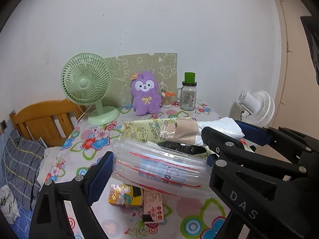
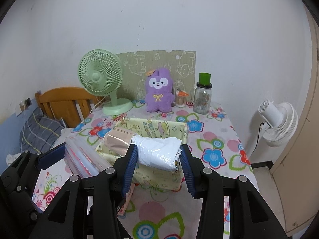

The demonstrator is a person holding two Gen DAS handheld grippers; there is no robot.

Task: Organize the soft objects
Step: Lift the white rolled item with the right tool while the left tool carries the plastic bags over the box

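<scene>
The yellow fabric bin (image 2: 159, 127) sits mid-table on the flowered tablecloth (image 2: 215, 155), already holding a beige packet (image 2: 117, 139). Your right gripper (image 2: 158, 159) is clamped on the white plastic-wrapped bundle (image 2: 159, 151), its blue pads pressing both sides, and the bundle hangs over the bin's near half. Your left gripper (image 1: 159, 163) stands wide but is gripping the clear zip pouch (image 1: 159, 165) across its length, lifted off the table just to the left of the bin.

To do this step well, I judge you should settle one item at a time: lower the white bundle flat beside the beige packet before you let go, so the slick wrap does not slide out over the soft rim. Keep the pouch level; its glossy film looks slippery and could tilt out of the pads.

Mind the edges. The bin's walls are limp and will fold if a finger pushes on them. The two grippers are close together, so keep them apart as you descend. A small cartoon box (image 1: 123, 196) and a pink card (image 1: 153, 205) lie under the pouch. Open tablecloth lies right of the bin; the purple plush (image 2: 158, 91), green fan (image 2: 99, 75) and glass jar (image 2: 203, 97) crowd the back.
</scene>
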